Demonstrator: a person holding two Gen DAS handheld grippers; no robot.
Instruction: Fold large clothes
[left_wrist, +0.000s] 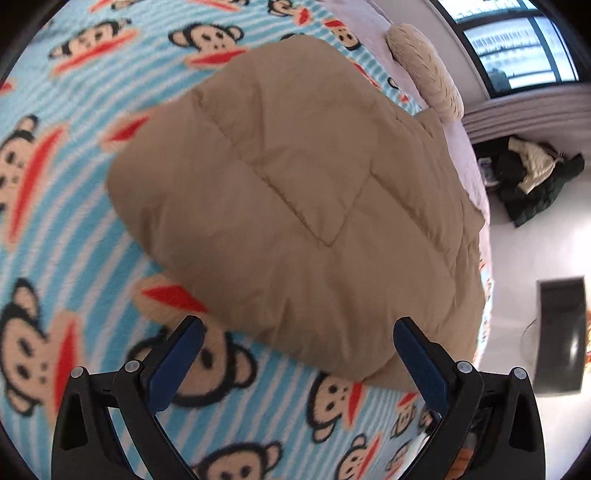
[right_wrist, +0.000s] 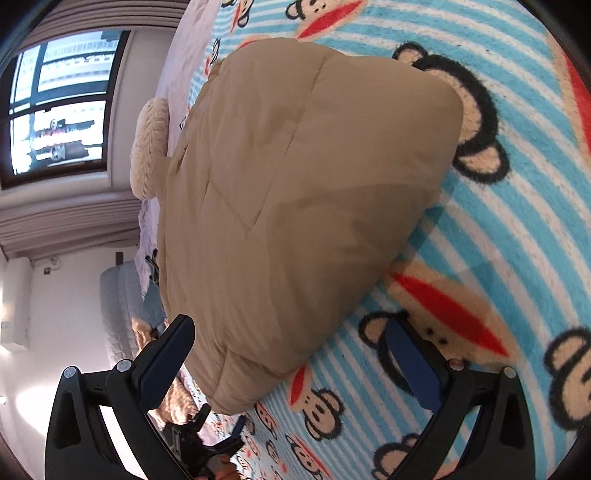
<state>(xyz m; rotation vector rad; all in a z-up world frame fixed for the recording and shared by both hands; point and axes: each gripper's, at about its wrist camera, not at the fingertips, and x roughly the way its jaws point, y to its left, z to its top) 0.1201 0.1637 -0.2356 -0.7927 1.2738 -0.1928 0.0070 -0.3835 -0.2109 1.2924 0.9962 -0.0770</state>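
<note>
A tan padded jacket (left_wrist: 295, 192) lies folded into a thick bundle on a blue-striped blanket with monkey faces (left_wrist: 74, 258). In the left wrist view my left gripper (left_wrist: 298, 325) hovers over the bundle's near edge, open, with nothing pressed between its blue pads (left_wrist: 177, 362). In the right wrist view the same jacket (right_wrist: 295, 184) fills the middle. My right gripper (right_wrist: 290, 325) stands wide open, and the bundle's near corner reaches in between its fingers without touching the pads (right_wrist: 410, 362). The blanket (right_wrist: 498, 221) spreads out to the right.
A beige fluffy pillow (left_wrist: 424, 66) lies beyond the jacket on a lilac sheet (left_wrist: 469, 162). The bed's edge runs beside the jacket, with pale floor, a heap of dark clothes (left_wrist: 532, 181) and a black object (left_wrist: 561, 332). A window (right_wrist: 59, 103) is behind.
</note>
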